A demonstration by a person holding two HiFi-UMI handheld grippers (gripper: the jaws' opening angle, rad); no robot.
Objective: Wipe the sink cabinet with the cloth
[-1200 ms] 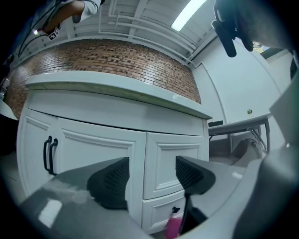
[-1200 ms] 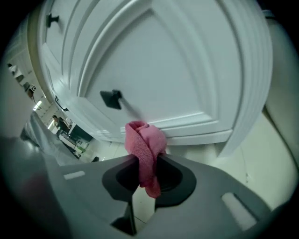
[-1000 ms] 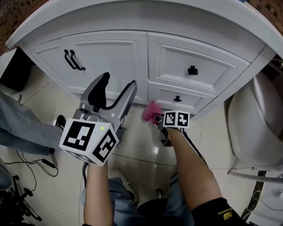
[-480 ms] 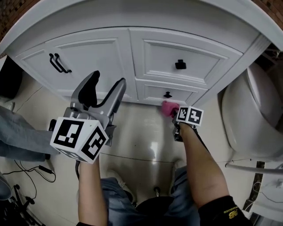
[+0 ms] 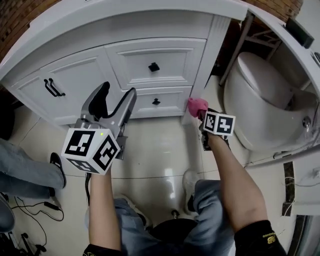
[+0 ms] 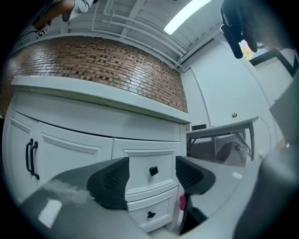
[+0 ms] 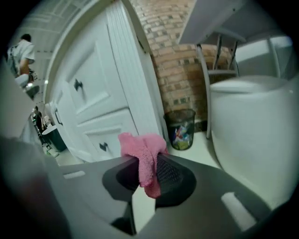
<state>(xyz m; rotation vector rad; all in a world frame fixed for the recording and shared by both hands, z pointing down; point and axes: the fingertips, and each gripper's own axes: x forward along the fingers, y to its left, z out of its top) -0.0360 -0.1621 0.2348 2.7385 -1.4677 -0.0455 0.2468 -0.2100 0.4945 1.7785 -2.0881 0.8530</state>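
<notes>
At the far left of the head view a bystander's leg in grey-blue trousers [image 5: 22,170] and a black shoe [image 5: 56,162] rest on the glossy cream tiled floor [image 5: 160,150]. Beyond them stands the white panelled sink cabinet [image 5: 75,75] under its curved white worktop [image 5: 100,15], with a pair of black bar handles [image 5: 52,87] on its left doors. The left tongs [image 5: 116,97] hang in the air in front of the cabinet, well clear of it, with the jaws wide apart and nothing between them; the left gripper view looks through their gap [image 6: 152,179] at the two stacked drawers, each with a small black knob [image 6: 153,170], and at the red brick wall [image 6: 107,60] above the worktop. Right of the drawers, the right tongs [image 5: 200,114] are clamped on a fluffy pink cloth [image 5: 197,106], which sits low down at the cabinet's right corner post; whether it touches the post cannot be told. In the right gripper view the cloth [image 7: 142,151] bunches above the closed jaws [image 7: 149,175] and hangs down between them. Farther right, a dark mesh waste bin [image 7: 181,128] holding colourful litter stands against the brick wall, and a white toilet [image 5: 260,100] fills the right side.
</notes>
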